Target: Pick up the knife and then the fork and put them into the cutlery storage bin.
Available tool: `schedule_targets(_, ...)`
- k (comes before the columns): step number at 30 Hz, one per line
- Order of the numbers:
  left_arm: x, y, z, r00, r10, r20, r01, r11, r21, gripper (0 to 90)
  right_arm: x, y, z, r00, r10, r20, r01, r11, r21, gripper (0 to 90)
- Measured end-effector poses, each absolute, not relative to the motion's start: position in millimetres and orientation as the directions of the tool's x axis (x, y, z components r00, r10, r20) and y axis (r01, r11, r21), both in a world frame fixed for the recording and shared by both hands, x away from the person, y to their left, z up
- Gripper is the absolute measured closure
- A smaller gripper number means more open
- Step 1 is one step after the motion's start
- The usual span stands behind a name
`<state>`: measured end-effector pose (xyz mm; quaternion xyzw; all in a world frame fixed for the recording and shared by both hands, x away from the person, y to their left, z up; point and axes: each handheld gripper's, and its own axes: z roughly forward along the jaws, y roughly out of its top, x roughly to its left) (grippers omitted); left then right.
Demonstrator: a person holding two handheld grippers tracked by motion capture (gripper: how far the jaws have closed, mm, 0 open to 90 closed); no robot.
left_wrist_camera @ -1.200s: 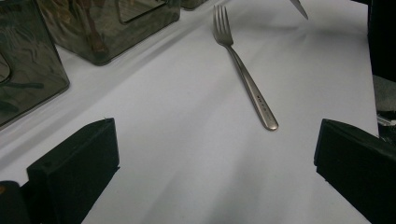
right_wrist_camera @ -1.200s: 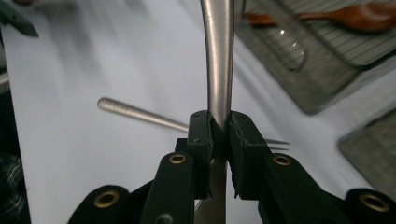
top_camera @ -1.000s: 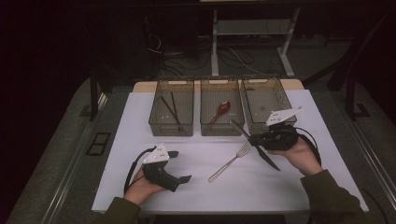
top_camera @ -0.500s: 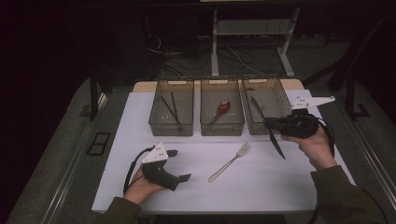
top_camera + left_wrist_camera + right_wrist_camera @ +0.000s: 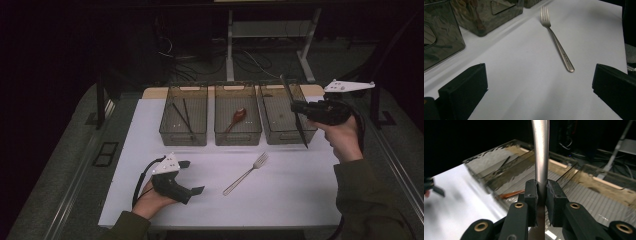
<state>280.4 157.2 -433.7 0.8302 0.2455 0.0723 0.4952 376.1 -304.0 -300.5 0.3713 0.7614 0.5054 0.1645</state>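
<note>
My right gripper [image 5: 296,107] is shut on a metal knife [image 5: 301,131], which hangs steeply tilted in the air over the right-hand clear bin [image 5: 280,137]. In the right gripper view the pads clamp the knife [image 5: 541,150] at the middle of my right gripper [image 5: 541,192], with the bins below. A silver fork [image 5: 246,173] lies on the white mat [image 5: 280,200]. Left of the fork my left gripper [image 5: 192,177] rests on the mat, open and holding nothing. The fork [image 5: 556,42] lies ahead of the wide-apart jaws of my left gripper [image 5: 540,77].
Three clear bins stand in a row at the back of the mat. The left bin [image 5: 183,136] holds dark chopsticks [image 5: 182,117], the middle bin [image 5: 238,136] a reddish spoon [image 5: 236,119]. Table legs and cables stand beyond in the dark.
My right hand has risen and moved right and back with the knife, from over the mat near the fork to above the right bin. The left hand has stayed put.
</note>
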Motion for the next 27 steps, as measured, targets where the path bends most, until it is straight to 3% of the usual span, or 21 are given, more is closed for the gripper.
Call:
schedule_targets(16, 280, 157, -434, 0.868, 0.479, -0.129, 0.338, -0.382, 0.860, 0.0, 428, -310, -282, -0.599, 0.795, 0.100, 0.371, 0.164, 0.914, 78.6)
schedule_targets(27, 280, 157, -434, 0.870, 0.476, -0.130, 0.338, -0.383, 0.860, 0.0, 469, -319, -313, -0.517, 0.848, 0.116, 0.440, 0.147, 0.886, 78.6)
